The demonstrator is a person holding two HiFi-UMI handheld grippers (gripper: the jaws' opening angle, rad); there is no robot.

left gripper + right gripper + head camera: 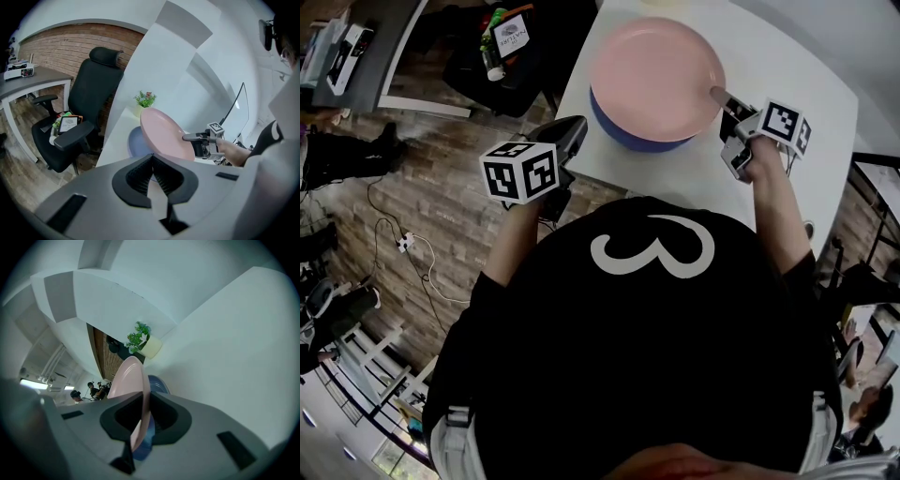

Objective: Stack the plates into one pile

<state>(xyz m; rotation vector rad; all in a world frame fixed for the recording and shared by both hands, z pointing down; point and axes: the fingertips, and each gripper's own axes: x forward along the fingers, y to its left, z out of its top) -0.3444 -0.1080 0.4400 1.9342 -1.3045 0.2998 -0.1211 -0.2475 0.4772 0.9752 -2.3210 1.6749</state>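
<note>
1. I held the right gripper (719, 96) clamped on the near-right rim of the pink plate (652, 75); in the right gripper view the rim ran edge-on between the jaws, with the pads pressed on it.
2. The pink plate hung tilted over the blue plate (623, 133), covering most of it. Only the blue plate's near-left edge showed from the head view.
3. The blue plate lay flat on the white table (787, 178), toward its left half.
4. In the left gripper view the pink plate's low side sat close to the blue one. I could not tell whether the two touched there.
5. My left gripper (574, 127) was clenched on nothing, its ribbed pads meeting with no gap. It hovered just off the table's near-left edge and pointed toward the plates.
6. A small potted plant (145, 99) stood at the table's far end, apart from the plates. A black chair (89, 103) stood on the floor to the left.
7. Progress, as I judged it: the stack was nearly made, with the top plate already carried into place above the bottom one.
8. What was left, in my judgement, was to lower the pink plate level onto the blue plate, centre it, and open the right gripper.
9. I saw only these two plates, so this looked like the last placement.
</note>
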